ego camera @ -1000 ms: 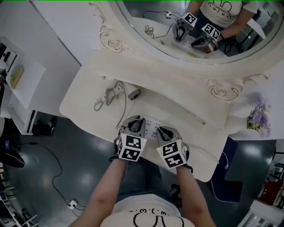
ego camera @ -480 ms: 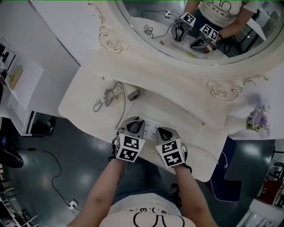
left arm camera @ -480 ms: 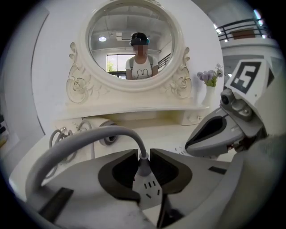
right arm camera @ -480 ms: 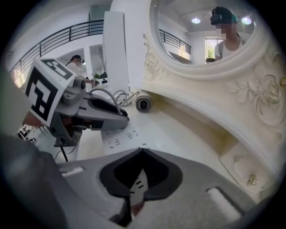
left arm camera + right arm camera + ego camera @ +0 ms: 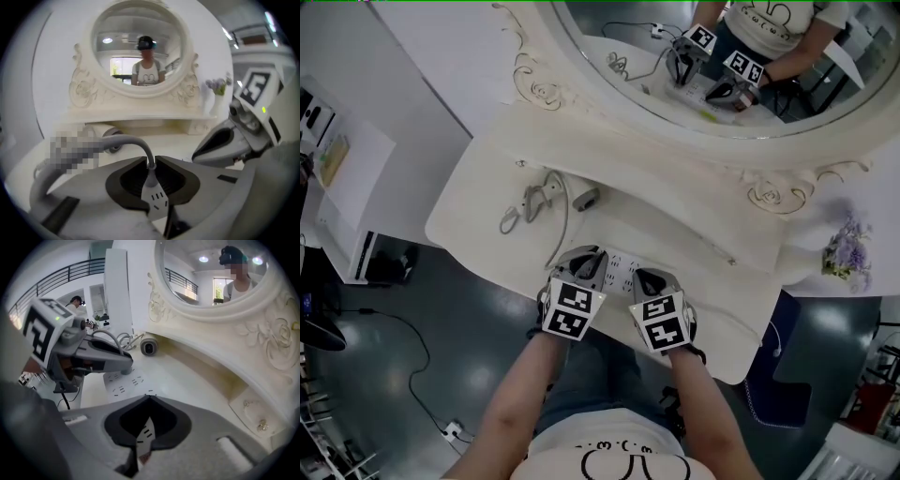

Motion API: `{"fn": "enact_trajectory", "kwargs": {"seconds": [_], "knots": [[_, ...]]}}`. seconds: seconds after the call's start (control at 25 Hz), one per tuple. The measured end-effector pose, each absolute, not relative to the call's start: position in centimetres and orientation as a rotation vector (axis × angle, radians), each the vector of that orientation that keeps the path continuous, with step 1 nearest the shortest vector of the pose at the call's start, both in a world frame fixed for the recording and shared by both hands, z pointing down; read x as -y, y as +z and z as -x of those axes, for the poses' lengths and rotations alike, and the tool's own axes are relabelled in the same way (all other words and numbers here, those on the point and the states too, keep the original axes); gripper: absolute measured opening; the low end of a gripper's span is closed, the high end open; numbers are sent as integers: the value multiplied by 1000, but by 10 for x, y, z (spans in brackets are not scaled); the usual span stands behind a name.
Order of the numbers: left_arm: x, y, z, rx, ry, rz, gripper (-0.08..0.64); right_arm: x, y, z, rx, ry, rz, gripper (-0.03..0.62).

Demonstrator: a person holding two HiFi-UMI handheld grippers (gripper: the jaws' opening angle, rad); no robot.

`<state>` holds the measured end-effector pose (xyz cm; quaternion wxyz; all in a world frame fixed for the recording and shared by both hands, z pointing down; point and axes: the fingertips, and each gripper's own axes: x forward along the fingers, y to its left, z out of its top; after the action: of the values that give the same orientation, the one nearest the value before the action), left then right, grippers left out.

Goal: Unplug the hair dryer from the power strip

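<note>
A white power strip (image 5: 622, 267) lies near the front edge of the vanity table (image 5: 694, 239). My left gripper (image 5: 592, 255) is shut on the hair dryer's grey plug (image 5: 149, 180), which sits in the power strip (image 5: 158, 202); its jaws have just been closing on the plug. The cord (image 5: 133, 143) bends up and left from the left gripper (image 5: 151, 159) toward the hair dryer (image 5: 585, 199). My right gripper (image 5: 645, 277) is shut, tips together, over the strip's right part (image 5: 144, 436), with nothing gripped. The right gripper view shows the right gripper (image 5: 149, 396), the left gripper (image 5: 123, 365) and the hair dryer (image 5: 149, 348).
A round mirror (image 5: 703, 56) in an ornate frame stands behind the table. A white coiled cable (image 5: 525, 204) lies at the back left. Purple flowers (image 5: 847, 248) stand at the right. The table's front edge (image 5: 581, 319) runs just under the grippers.
The right gripper has rolled slightly on the spot. Both grippers stay over the power strip, and the plug is still in its socket.
</note>
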<state>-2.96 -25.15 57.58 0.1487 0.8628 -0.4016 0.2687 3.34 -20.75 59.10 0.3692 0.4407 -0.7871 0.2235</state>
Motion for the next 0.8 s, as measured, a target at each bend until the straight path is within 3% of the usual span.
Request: {"fn": "enact_trajectory", "kwargs": {"seconds": [0.08,0.28,0.48,0.68,0.8], "knots": [[260,573,30,1158,699,-2417,57,206,591,-32,2024,566,-1126,-3],[250,574,27,1192,894,-2537,52,208,591,-31,1997,571,-1132,-3],[253,570,34,1172,683,-2416,54,207,591,-31,2012,561,-1148,-3],[247,572,29,1165,900,-2551,51,208,591,-32,2005,573,-1155,-3],[253,568,33,1130,697,-2451,51,208,591,-31,2011,562,-1153,-3]]}}
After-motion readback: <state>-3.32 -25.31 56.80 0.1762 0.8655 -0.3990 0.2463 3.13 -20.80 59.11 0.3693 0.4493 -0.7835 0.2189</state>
